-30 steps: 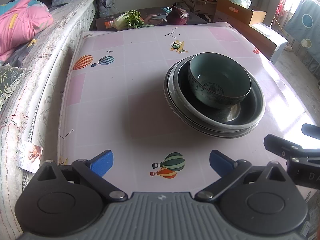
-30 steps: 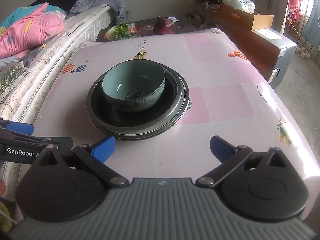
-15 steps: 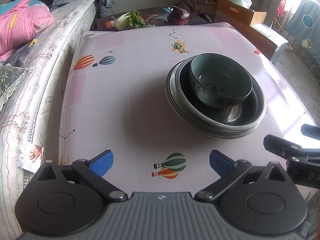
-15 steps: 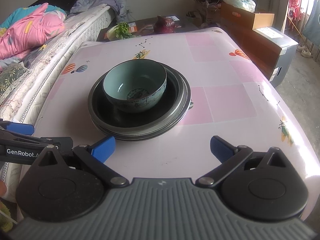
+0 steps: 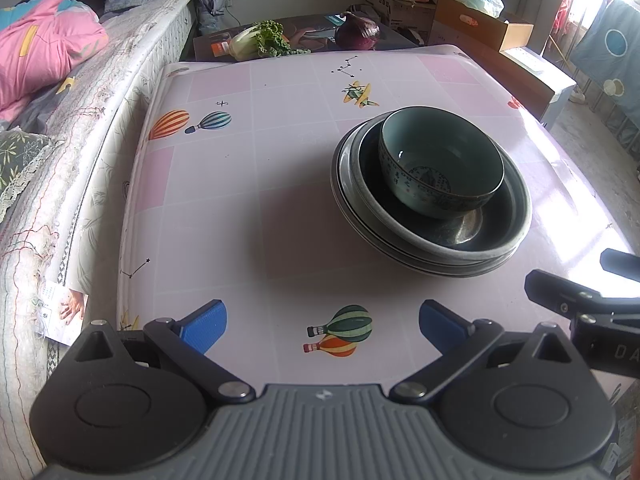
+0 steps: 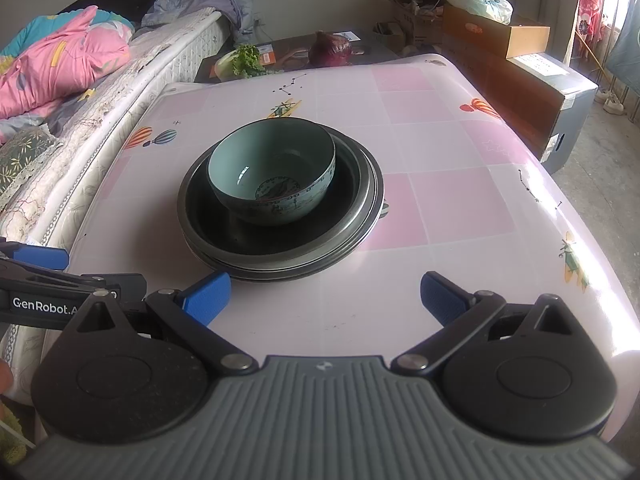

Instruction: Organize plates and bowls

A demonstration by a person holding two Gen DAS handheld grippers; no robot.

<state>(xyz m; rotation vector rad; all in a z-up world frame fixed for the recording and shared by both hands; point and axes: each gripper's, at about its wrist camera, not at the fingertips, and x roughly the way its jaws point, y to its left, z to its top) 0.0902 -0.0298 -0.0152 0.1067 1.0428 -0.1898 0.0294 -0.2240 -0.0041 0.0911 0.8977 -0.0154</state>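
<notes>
Nothing moved; bowl (image 6: 272, 172) upright on plates (image 6: 360, 216)

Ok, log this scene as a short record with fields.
bowl: teal bowl, upright, empty, sits in the top plate
plates: stack of dark plates on the table
left gripper: open, holds nothing, short of the stack
right gripper: open, holds nothing, short of the stack
</notes>
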